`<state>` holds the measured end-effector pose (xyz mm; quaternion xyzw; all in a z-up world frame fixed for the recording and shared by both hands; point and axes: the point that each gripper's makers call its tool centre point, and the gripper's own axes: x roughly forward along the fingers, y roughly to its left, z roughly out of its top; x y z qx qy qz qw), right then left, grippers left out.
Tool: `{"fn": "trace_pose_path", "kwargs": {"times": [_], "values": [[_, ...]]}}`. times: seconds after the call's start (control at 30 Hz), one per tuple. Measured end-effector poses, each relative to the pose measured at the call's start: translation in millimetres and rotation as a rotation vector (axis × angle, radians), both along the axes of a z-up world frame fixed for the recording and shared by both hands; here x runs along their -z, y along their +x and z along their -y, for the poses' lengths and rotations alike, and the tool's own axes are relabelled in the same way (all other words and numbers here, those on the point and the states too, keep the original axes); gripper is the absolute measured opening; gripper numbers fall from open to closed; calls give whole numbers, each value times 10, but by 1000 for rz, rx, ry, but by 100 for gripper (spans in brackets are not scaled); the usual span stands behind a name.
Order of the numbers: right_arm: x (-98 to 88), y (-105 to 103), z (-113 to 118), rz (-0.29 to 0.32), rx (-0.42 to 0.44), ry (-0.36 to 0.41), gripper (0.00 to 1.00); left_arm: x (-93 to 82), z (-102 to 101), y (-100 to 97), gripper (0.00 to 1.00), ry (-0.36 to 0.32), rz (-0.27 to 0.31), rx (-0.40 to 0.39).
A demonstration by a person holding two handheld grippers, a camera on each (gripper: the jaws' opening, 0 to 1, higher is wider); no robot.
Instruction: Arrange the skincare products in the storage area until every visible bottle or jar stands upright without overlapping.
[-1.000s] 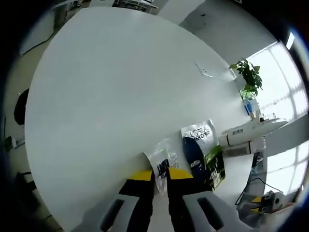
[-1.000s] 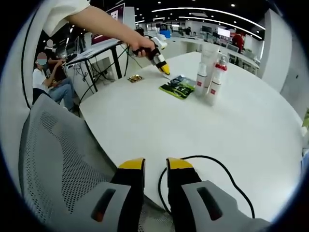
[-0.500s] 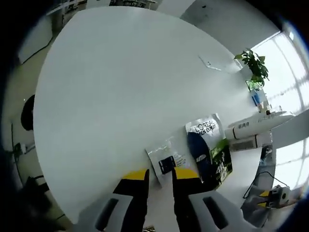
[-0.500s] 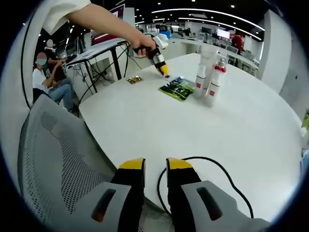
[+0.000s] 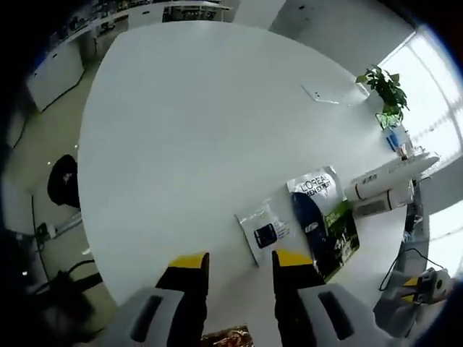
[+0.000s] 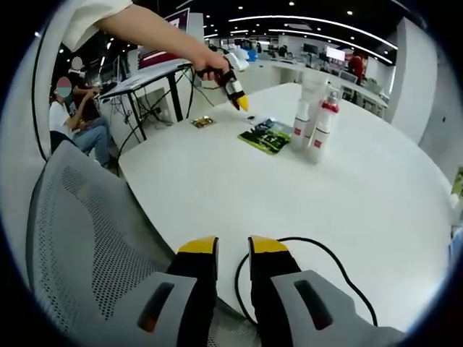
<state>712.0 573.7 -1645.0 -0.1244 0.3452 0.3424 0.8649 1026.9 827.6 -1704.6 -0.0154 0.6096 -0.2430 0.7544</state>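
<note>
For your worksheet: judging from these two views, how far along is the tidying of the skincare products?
Done: the bottles stand upright together on the table. In hand: nothing; the left gripper hangs open above the small sachet. Left: the flat packets overlap one another. The right gripper waits at the table's edge.

Round white table (image 5: 195, 130); grey mesh chair (image 6: 79, 238) at its edge. Potted plant (image 5: 385, 88) by bright windows (image 5: 441, 94). Open office behind, ceiling strip lights (image 6: 304, 16).

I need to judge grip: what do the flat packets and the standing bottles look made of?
The packets look like thin glossy foil or plastic film, lying flat with shiny faces. The bottles look like smooth white rigid plastic; the surest sign is their even sheen.
</note>
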Motion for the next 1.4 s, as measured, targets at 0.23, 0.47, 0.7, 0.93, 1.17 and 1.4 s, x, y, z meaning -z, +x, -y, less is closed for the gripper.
{"fn": "trace_pose_path", "kwargs": {"times": [0.23, 0.47, 0.7, 0.93, 1.17, 1.4], "values": [[-25, -9, -21, 16, -15, 0, 14, 60, -45, -314, 51, 40, -8, 5], [-46, -25, -49, 28, -33, 1, 14, 71, -127, -581, 62, 95, 34, -1], [-57, -27, -56, 37, -42, -2, 13, 46, -238, -634, 76, 77, 74, -74], [-58, -32, -58, 42, -48, -7, 13, 129, -451, -814, 81, 127, 57, -79], [-53, -33, -52, 42, -48, -11, 13, 221, -656, -929, 83, 224, 93, -66], [-51, -28, -42, 44, -45, -17, 13, 241, -700, -966, 76, 265, 140, -54]]}}
